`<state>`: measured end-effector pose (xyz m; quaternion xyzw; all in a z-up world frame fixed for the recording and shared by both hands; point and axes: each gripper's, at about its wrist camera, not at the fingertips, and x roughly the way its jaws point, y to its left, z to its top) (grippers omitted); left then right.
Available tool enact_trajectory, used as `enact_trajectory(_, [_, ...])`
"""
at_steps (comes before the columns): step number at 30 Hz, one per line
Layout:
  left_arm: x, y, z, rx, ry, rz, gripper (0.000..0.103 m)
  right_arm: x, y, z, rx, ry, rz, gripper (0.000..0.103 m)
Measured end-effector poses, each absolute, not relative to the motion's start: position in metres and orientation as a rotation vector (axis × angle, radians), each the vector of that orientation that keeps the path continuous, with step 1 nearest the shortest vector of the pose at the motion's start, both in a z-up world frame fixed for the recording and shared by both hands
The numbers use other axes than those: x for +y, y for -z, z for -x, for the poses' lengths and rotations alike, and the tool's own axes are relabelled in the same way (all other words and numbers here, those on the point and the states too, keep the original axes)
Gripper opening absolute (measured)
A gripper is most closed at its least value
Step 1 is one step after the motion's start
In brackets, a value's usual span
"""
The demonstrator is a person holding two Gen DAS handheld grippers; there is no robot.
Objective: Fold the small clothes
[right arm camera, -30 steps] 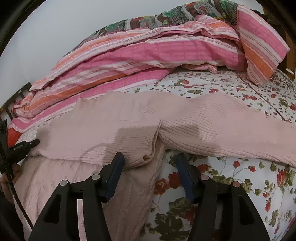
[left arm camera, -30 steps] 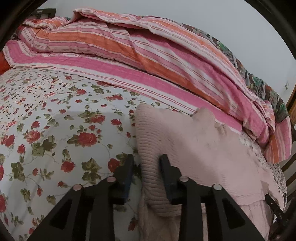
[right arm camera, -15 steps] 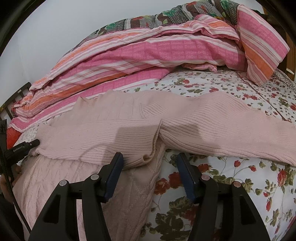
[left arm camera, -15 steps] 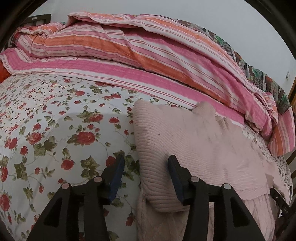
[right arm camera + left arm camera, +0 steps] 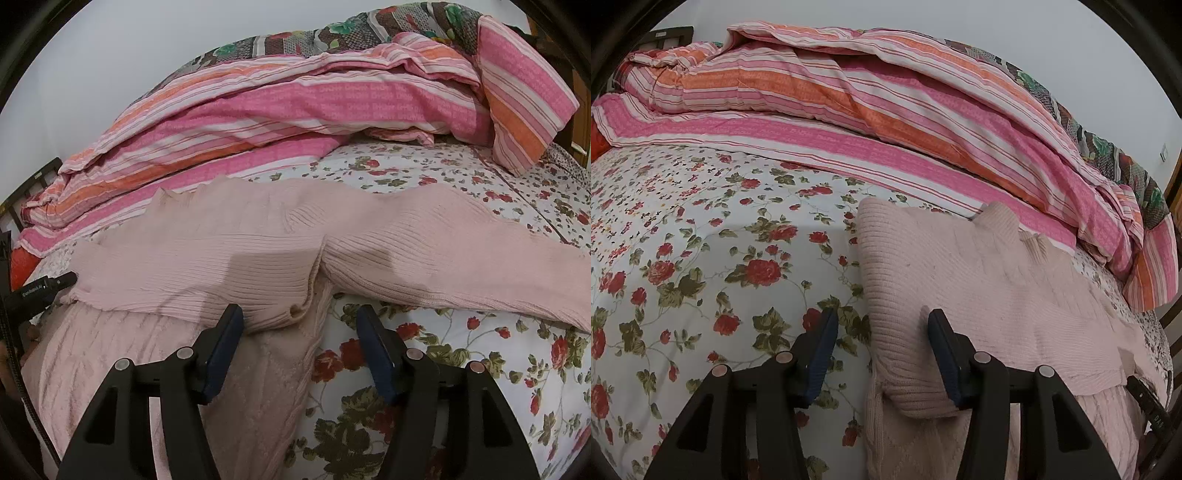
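Note:
A pale pink knitted sweater [image 5: 979, 280] lies on the floral bed sheet [image 5: 701, 258], its ribbed top part folded down over the cable-knit part. My left gripper [image 5: 882, 332] is open at the fold's left edge. The folded edge lies between the fingers, and the pads do not press it. In the right wrist view the sweater [image 5: 221, 258] spreads across the bed, and one sleeve [image 5: 443, 258] stretches out to the right. My right gripper [image 5: 299, 325] straddles the fold's lower right corner; its jaws are opening, pads clear of the cloth. The left gripper's tip [image 5: 48, 288] shows at the far left.
A pink and orange striped duvet [image 5: 886, 110] is heaped along the far side of the bed, also seen as the duvet [image 5: 295, 110] in the right wrist view. A dark headboard [image 5: 672, 35] stands at the far left. The sheet left of the sweater is bare.
The left gripper's fingers have spread apart off the sweater's folded edge, which now lies loose between them. The right gripper and the sweater have hardly moved.

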<state>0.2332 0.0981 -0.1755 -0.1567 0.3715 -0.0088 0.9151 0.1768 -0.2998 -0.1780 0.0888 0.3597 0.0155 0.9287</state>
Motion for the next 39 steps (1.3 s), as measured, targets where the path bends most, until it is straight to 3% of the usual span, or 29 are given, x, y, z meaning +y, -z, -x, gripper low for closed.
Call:
enact_trajectory(16, [0.093, 0.175, -0.234, 0.774, 0.022, 0.317, 0.051, -0.309, 0.168, -0.17, 0.741, -0.043, -0.231, 0.065])
enact_trajectory(26, [0.096, 0.176, -0.237, 0.775, 0.037, 0.323, 0.053, -0.434, 0.146, -0.114, 0.642, 0.235, -0.353, 0.065])
enact_trajectory(39, [0.095, 0.176, -0.237, 0.778, 0.033, 0.31, 0.054, -0.524, 0.178, -0.038, 0.592, 0.351, -0.475, 0.065])
